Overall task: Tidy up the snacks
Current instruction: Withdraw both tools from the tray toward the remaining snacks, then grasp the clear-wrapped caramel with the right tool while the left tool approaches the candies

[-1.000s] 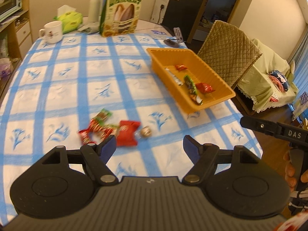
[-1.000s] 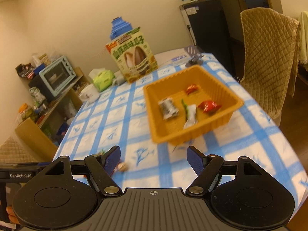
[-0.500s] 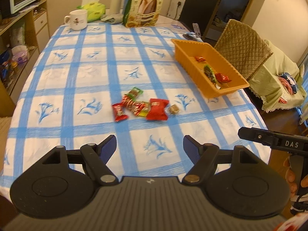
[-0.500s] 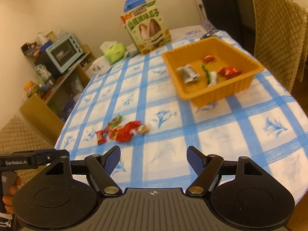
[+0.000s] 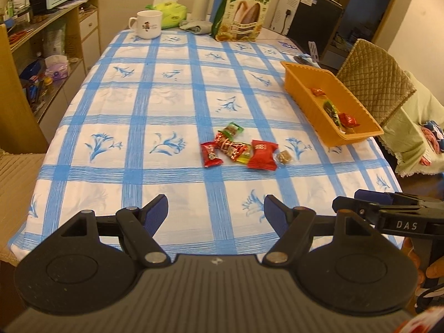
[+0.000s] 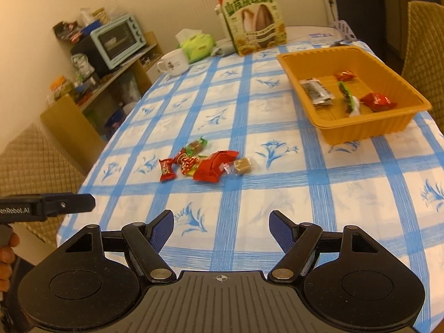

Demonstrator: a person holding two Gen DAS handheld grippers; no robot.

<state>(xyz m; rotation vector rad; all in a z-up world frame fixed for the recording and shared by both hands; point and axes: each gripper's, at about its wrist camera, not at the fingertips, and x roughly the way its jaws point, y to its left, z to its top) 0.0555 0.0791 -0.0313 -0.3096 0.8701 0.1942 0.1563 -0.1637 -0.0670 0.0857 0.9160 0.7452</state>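
While both of my grippers hang above the near edge of the table, their fingers stand wide apart with nothing between them. My left gripper [image 5: 216,212] points down at the blue-checked tablecloth [image 5: 133,105], and its blue pads frame only bare cloth. My right gripper [image 6: 221,227] does the same, a little to the right; its side shows at the right edge of the left wrist view, with my fingers wrapped round the handle below it.

Ahead of my left fingers, well apart from them and slightly to the right of their gap, lies the cluster of snacks [image 5: 238,148] on the cloth. In it a small red packet [image 5: 211,154] sits on the left, a twisted red and gold candy [image 5: 230,145] touches it, and a green-ended candy [image 5: 232,129] lies just behind. A larger red packet [image 5: 262,154] rests on the right of the cluster, with a small brown sweet [image 5: 283,156] in clear wrap just beside it. From my right fingers the same cluster [image 6: 205,162] lies ahead and to the left of the gap, again well clear of the pads.

Farther out, to the right, stands the orange tray [image 6: 352,133], apart from the loose cluster. It holds two red candies, a dark flat packet and a green and white stick. Beyond, at the far end of the table, stand a sunflower seed bag [image 5: 242,14], a white mug [image 5: 147,25], a green tissue pack [image 5: 169,14] and a white flask [image 5: 200,0].
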